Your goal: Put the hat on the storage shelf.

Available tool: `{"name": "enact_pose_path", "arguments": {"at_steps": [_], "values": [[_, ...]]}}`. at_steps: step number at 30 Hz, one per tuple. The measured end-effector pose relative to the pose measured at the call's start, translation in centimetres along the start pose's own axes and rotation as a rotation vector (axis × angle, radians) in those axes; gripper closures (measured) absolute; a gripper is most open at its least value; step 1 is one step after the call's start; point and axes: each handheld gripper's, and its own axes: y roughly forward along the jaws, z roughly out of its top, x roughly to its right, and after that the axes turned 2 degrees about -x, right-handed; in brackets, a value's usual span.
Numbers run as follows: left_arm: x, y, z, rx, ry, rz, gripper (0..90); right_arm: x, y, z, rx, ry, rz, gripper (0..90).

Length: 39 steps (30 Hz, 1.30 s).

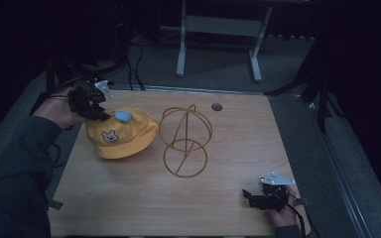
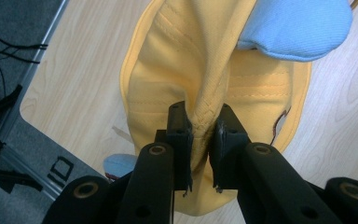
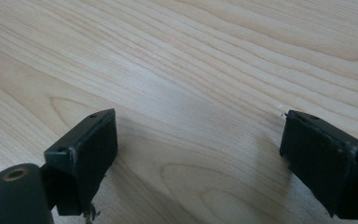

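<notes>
High view: one hat [image 1: 120, 134], one wire stand [image 1: 185, 141].

The soft yellow cloth hat [image 2: 168, 70] is matt woven cotton with visible stitched seams, and its pale blue cloth ear [image 2: 293, 25] looks finer and smooth. The light wooden table top [image 3: 191, 60] shows smooth grain with a slight sheen. The thin golden wire stand [image 1: 184, 141] looks metallic. The black gripper pads [image 3: 86, 149] seem matt plastic.

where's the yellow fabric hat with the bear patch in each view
High view: yellow fabric hat lies left of centre on the wooden table.
Left gripper view: it spans the centre, a fold pinched between the jaws.
Right gripper view: not in it.
Shared landmark: the hat's light blue ear.
</notes>
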Motion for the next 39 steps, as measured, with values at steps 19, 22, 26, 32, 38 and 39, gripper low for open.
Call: {"name": "enact_pose_path", "arguments": {"at_steps": [19,22,26,32,38,39], "values": [[-0.7,-2.0,-0.9,0.095,-0.035,-0.018,79.6,0.0,0.0,0.0,0.0,0.0,0.0,11.0],[-0.8,-2.2,-1.0,0.111,-0.041,-0.022,79.6,0.0,0.0,0.0,0.0,0.0,0.0,11.0],[-0.9,-2.6,-1.3,0.149,-0.052,-0.031,79.6,0.0,0.0,0.0,0.0,-0.001,0.0,11.0],[-1.0,-2.8,-1.5,0.187,-0.068,-0.035,79.6,0.0,0.0,0.0,0.0,0.0,0.0,11.0],[-1.2,-3.1,-1.7,0.208,-0.07,-0.048,79.6,0.0,0.0,0.0,0.0,-0.001,0.0,11.0],[-1.2,-3.2,-1.6,0.21,-0.068,-0.049,79.6,0.0,0.0,0.0,0.0,-0.001,0.0,11.0]]}}
